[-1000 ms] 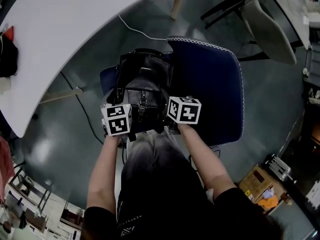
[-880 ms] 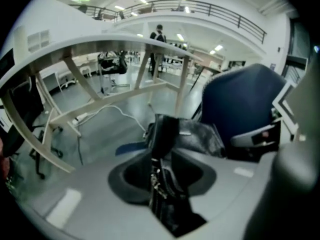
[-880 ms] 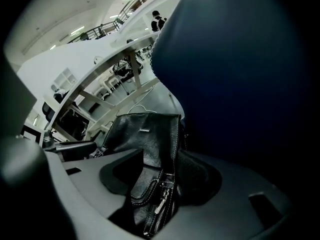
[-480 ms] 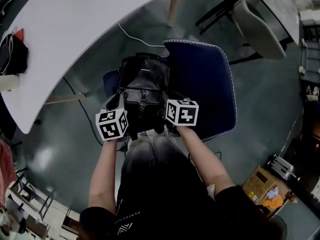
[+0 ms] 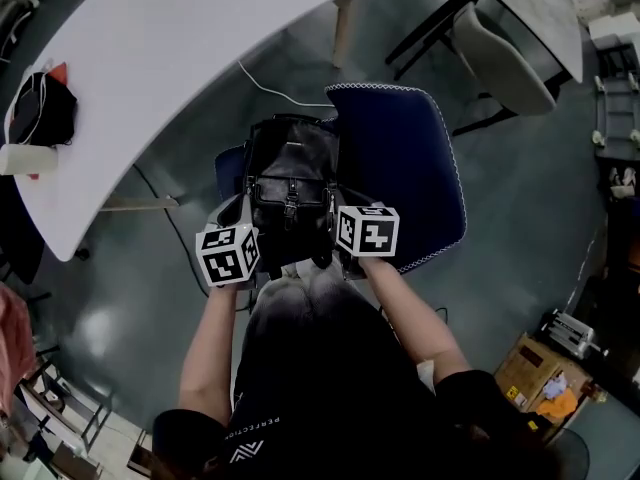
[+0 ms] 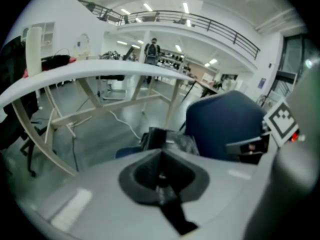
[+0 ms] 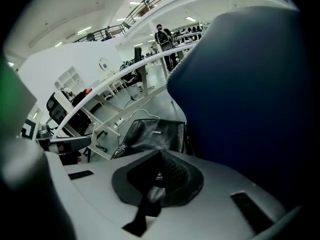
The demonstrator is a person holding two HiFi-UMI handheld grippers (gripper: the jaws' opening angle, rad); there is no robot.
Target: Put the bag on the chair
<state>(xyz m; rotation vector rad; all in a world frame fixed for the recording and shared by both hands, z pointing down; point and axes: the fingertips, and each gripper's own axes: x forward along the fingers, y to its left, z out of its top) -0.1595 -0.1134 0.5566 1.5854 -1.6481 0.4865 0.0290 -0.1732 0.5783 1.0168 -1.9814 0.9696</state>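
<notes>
Fingers [image 6: 100, 184] of left gripper [image 6: 161, 155] and right gripper [image 7: 160, 156] both closed tight on black straps [image 6: 172, 216]; bag [image 5: 290, 183] stands upright just ahead, on chair [image 5: 400, 168], equally near both.

Glossy black bag [image 5: 290, 180], navy chair [image 5: 400, 158] edged in white, white table [image 5: 200, 68], grey floor [image 5: 525, 203].
</notes>
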